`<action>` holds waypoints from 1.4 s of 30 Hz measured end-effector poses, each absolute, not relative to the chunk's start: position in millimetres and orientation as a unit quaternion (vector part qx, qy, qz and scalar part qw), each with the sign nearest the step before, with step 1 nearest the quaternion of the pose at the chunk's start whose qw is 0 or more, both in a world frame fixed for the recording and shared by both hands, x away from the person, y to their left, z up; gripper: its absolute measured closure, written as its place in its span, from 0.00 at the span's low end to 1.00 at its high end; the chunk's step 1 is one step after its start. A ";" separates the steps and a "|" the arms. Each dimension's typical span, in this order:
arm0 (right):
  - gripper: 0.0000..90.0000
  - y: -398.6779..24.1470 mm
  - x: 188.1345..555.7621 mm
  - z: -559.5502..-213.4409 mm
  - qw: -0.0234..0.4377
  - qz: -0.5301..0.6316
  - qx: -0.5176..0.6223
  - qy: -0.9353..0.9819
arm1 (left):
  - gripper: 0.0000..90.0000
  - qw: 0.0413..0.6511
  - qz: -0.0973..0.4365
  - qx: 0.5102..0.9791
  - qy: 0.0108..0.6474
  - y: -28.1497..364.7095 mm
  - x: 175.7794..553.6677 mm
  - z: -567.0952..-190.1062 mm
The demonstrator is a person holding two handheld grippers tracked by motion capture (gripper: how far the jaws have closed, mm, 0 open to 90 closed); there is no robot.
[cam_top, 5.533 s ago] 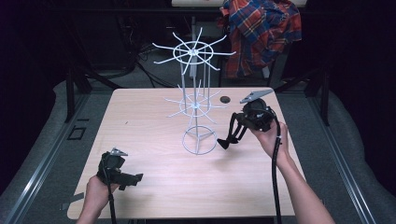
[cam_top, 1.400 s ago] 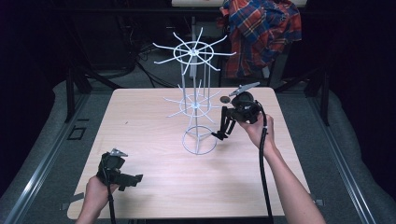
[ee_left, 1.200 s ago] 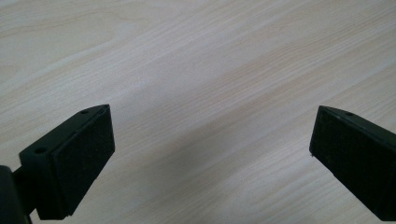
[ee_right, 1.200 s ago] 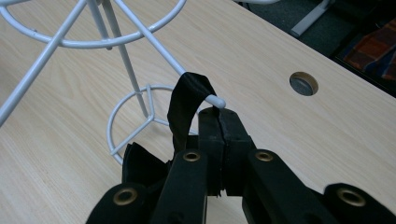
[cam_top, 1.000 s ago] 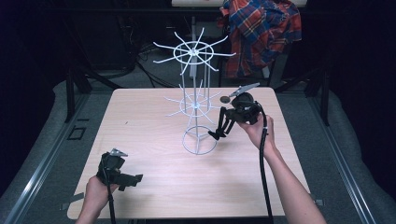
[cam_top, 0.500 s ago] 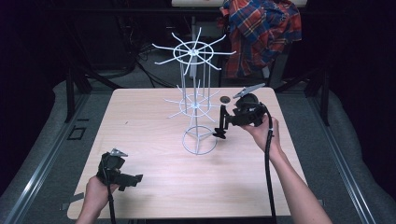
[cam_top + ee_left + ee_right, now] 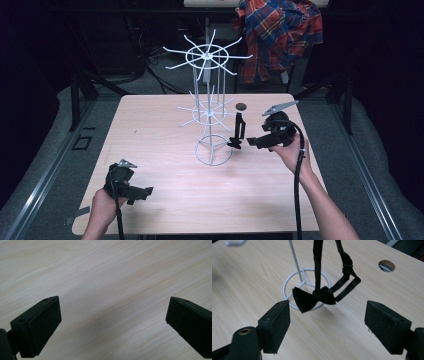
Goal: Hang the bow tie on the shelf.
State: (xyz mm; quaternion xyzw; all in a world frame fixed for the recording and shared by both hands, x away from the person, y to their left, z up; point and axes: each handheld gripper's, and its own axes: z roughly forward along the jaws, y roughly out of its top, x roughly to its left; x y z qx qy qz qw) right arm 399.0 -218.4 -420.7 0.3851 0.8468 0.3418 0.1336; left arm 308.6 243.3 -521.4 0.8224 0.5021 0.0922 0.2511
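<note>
The black bow tie (image 7: 314,298) is hanging by its strap from an arm of the white wire display rack (image 7: 210,107), dangling just beside the rack's round base ring (image 7: 305,288) and a little above the wooden counter (image 7: 165,200). In the high view the bow tie (image 7: 237,134) is showing to the right of the rack's pole, between the rack and the right gripper (image 7: 252,142).

The right gripper (image 7: 327,327) is pointing at the bow tie with its fingers (image 7: 275,325) standing wide apart; they have just been opening, and nothing is sitting between them, the tie hanging free a short way ahead of the pads.

The left gripper (image 7: 142,192) is resting low over the near left part of the counter, well apart from the rack. In the left gripper view its fingers (image 7: 40,325) are spread wide over bare wood, gripping nothing.

A round hole (image 7: 386,265) is lying in the counter beyond the tie, and a plaid shirt (image 7: 280,35) is hanging behind the counter.
</note>
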 end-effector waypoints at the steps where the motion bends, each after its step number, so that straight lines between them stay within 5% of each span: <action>1: 0.20 -219.9 397.7 -421.7 0.134 0.341 0.385 0.847 | 0.00 0.251 0.092 0.822 0.503 243.2 308.6 -521.4; 17: 0.00 -245.6 366.2 -444.6 0.120 0.320 0.374 0.862 | 0.00 0.248 0.091 0.822 0.504 242.8 307.8 -521.4; 42: 0.00 -280.5 335.5 -487.9 0.107 0.254 0.388 0.879 | 0.00 0.251 0.083 0.827 0.497 240.7 307.9 -521.6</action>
